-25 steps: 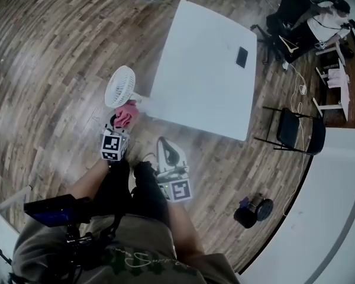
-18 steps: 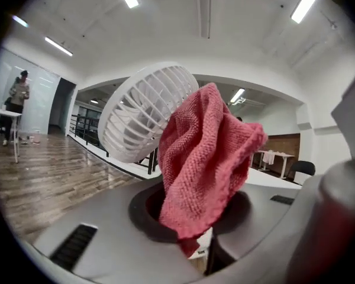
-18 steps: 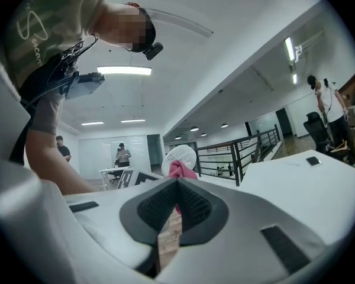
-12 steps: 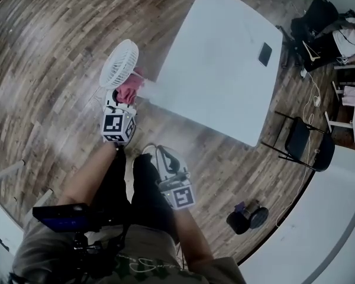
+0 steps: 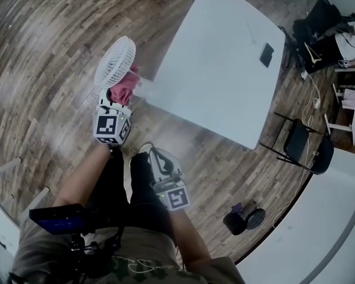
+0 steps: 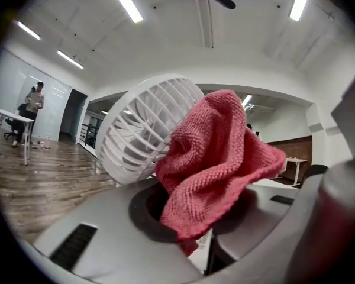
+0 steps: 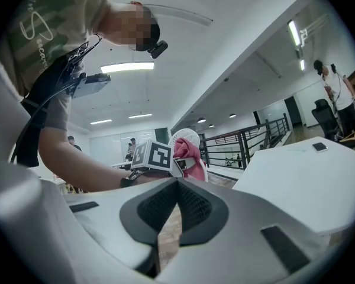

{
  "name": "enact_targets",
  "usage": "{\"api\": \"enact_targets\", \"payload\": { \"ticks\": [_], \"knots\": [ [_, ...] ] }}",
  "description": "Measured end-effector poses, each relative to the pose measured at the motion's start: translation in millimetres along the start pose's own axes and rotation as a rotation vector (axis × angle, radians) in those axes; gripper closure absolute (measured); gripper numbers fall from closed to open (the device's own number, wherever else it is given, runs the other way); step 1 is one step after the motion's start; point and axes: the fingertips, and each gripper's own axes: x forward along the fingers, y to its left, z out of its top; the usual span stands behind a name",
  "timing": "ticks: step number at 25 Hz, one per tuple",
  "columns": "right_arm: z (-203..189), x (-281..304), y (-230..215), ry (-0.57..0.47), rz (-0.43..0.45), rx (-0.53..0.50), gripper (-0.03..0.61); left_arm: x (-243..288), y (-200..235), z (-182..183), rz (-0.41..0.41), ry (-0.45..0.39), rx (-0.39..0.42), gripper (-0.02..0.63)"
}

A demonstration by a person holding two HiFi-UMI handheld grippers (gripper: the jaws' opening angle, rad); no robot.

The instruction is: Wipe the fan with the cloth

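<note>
A small white fan (image 5: 115,61) stands at the near left corner of the white table (image 5: 225,70). My left gripper (image 5: 119,101) is shut on a crumpled pink cloth (image 5: 125,87), which lies against the fan's lower edge. In the left gripper view the cloth (image 6: 219,152) bulges up from between the jaws, in front of the fan's grille (image 6: 143,129). My right gripper (image 5: 148,151) hangs lower and nearer to my body, shut with nothing in it. Its view looks past the closed jaws (image 7: 177,185) to the left gripper's marker cube (image 7: 157,156), the cloth (image 7: 190,157) and the fan (image 7: 186,137).
A dark phone (image 5: 266,55) lies on the table's far side. A black folding chair (image 5: 305,148) stands right of the table, and a dark round object (image 5: 246,218) sits on the wooden floor. Desks and an office chair (image 5: 319,22) are at the top right. A person (image 6: 34,102) stands far off.
The left gripper has carried the cloth up against the fan's lower edge. The right gripper has sunk lower, toward my legs.
</note>
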Motion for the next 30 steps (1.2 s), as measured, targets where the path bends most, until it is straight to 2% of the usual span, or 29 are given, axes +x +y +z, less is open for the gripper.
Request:
{"api": "enact_targets", "payload": {
  "ticks": [6, 9, 11, 14, 30],
  "knots": [
    [-1.7, 3.9, -15.7, 0.011, -0.026, -0.03, 0.581, 4.0, -12.4, 1.2, -0.074, -0.018, -0.031, 0.52],
    [-4.1, 13.8, -17.9, 0.006, -0.036, -0.043, 0.581, 0.5, -11.9, -2.0, -0.107, -0.029, 0.012, 0.522],
    [-3.9, 17.1, -22.5, -0.003, -0.047, -0.041, 0.581, -0.5, -14.6, -2.4, -0.114, -0.027, 0.021, 0.522],
    [-4.2, 18.5, -29.3, -0.011, -0.058, -0.043, 0.581, 0.7, -24.5, 1.0, -0.135, 0.002, -0.015, 0.522],
    [-20.4, 16.9, -49.4, -0.003, -0.077, -0.029, 0.581, 1.2, -43.1, -24.8, -0.202, 0.029, 0.035, 0.525]
  ]
}}
